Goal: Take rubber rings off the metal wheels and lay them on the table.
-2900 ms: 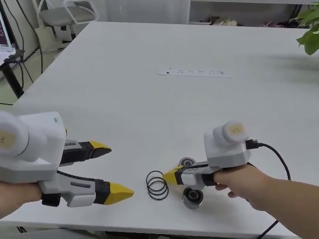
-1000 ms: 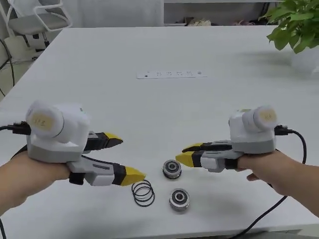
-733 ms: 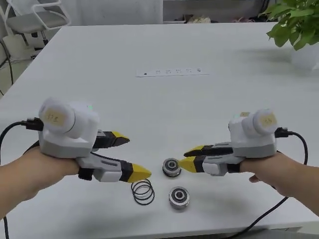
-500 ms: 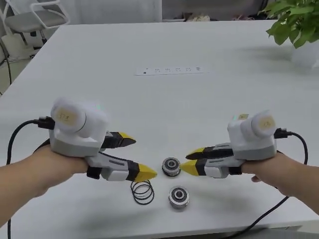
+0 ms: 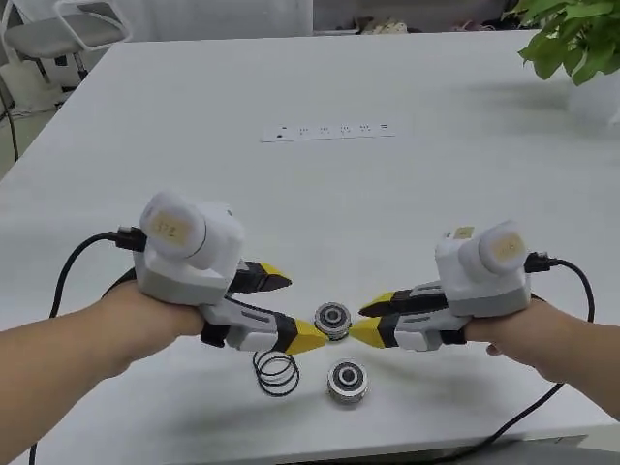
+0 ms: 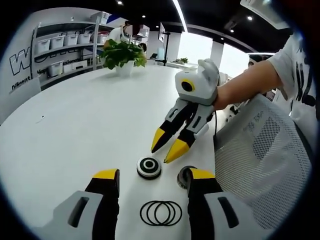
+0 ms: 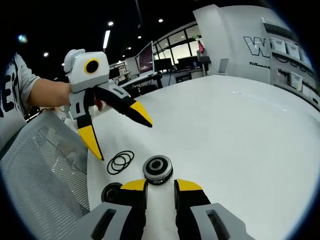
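Two metal wheels lie near the white table's front edge: one [image 5: 332,318] directly between my grippers, the other [image 5: 347,380] closer to me. Three thin black rubber rings [image 5: 276,370] lie overlapped on the table, left of the nearer wheel. My left gripper [image 5: 294,310] is wide open, its lower tip beside the far wheel [image 6: 149,167]; the rings [image 6: 161,212] sit low between its jaws. My right gripper [image 5: 366,322] is narrowly open, tips just right of that wheel [image 7: 157,169], holding nothing. The nearer wheel [image 7: 112,192] is half hidden by its jaw.
A flush power strip [image 5: 325,130] sits mid-table. A potted plant [image 5: 572,34] stands at the far right corner and an office chair [image 5: 58,34] beyond the far left. The table's front edge [image 5: 291,448] runs close under the wheels. Cables trail from both grippers.
Both grippers have moved inward towards the far wheel, the left one most, its tip now beside it. Wheels and rings lie as before.
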